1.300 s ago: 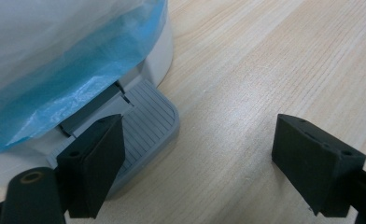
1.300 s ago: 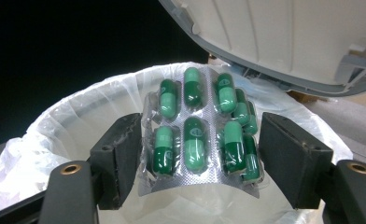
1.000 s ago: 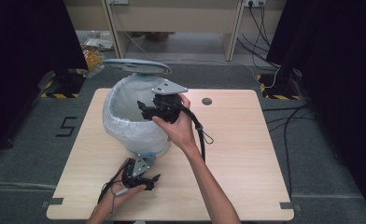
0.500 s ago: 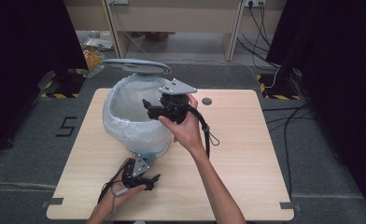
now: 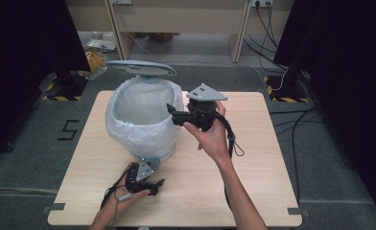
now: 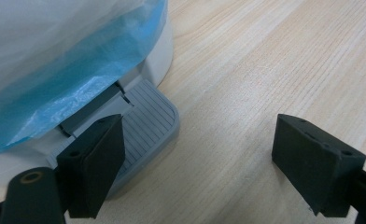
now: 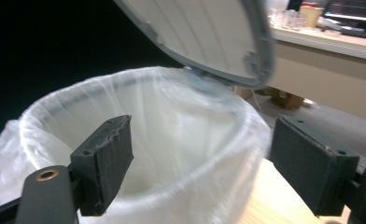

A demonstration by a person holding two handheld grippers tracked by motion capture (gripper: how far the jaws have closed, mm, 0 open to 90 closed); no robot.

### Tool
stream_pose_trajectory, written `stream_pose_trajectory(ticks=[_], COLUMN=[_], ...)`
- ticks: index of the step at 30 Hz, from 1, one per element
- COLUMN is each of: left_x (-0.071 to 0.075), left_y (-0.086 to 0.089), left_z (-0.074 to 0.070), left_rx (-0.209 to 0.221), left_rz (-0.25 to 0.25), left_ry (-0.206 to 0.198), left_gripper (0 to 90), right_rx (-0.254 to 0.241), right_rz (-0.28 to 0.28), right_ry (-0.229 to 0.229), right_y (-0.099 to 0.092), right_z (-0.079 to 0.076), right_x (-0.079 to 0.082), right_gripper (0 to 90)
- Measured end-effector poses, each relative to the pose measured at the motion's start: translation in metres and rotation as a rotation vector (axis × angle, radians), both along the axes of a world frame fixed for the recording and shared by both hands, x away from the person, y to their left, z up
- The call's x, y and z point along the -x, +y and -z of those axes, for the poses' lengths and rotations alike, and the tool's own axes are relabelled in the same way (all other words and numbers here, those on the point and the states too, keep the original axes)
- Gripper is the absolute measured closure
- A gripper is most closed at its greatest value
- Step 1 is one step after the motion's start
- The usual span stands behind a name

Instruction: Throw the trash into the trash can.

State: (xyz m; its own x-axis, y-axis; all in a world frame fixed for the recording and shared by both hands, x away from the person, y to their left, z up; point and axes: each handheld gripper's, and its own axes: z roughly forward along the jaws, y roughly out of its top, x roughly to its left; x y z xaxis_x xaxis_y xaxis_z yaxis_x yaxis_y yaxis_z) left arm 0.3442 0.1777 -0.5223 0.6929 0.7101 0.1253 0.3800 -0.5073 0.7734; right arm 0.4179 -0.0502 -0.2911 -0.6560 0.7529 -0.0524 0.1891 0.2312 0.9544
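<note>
A white pedal bin [image 5: 140, 120] lined with a clear bag stands on the wooden table [image 5: 253, 158], its grey lid [image 5: 140, 68] raised. My left gripper [image 5: 150, 184] is low at the bin's foot and open, with one jaw lying over the grey ribbed pedal [image 6: 148, 126]. My right gripper [image 5: 172, 115] hovers at the bin's right rim, pointing across the mouth. Its jaws have just been opening and hold nothing. In the right gripper view the bag-lined bin [image 7: 172, 121] and the lid's underside [image 7: 204, 32] lie ahead of the right gripper [image 7: 200, 140].
The bag's blue-tinted skirt [image 6: 55, 79] hangs down to just above the pedal. Bare tabletop stretches to the right of the bin and towards the front edge. Cables [image 5: 291, 72] and a cabinet [image 5: 176, 19] lie on the floor beyond the table.
My right gripper has drawn back to the right, from over the bin's mouth to its right rim, and its jaws have spread wider. The left gripper and the lid have stayed put.
</note>
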Motion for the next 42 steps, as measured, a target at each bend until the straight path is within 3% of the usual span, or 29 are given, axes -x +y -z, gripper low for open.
stream_pose_trajectory(ticks=[12, 19, 29, 33, 42], left_x=[0.0, 0.0, 0.0, 0.0, 0.0], left_y=[0.0, 0.0, 0.0, 0.0, 0.0], left_z=[0.0, 0.0, 0.0, 0.0, 0.0], left_rx=[0.0, -0.002, -0.001, 0.0, 0.001], left_rz=[0.001, 0.001, 0.0, -0.001, -0.002], left_ry=[-0.001, -0.001, -0.004, -0.004, -0.006], left_gripper=[16.4, 16.4, 16.5, 16.5, 16.5], right_rx=[-0.002, 0.0, 0.01, 0.046, 0.04], right_rz=[0.068, 0.104, 0.155, 0.179, 0.206], right_ry=[-0.023, -0.011, 0.035, 0.067, 0.136], right_y=[-0.045, -0.065, -0.094, -0.106, -0.127], right_z=[-0.004, 0.009, 0.036, 0.056, 0.093], right_x=[0.011, 0.016, 0.019, 0.022, 0.029], right_gripper=[20.6, 20.6, 20.6, 20.6, 20.6])
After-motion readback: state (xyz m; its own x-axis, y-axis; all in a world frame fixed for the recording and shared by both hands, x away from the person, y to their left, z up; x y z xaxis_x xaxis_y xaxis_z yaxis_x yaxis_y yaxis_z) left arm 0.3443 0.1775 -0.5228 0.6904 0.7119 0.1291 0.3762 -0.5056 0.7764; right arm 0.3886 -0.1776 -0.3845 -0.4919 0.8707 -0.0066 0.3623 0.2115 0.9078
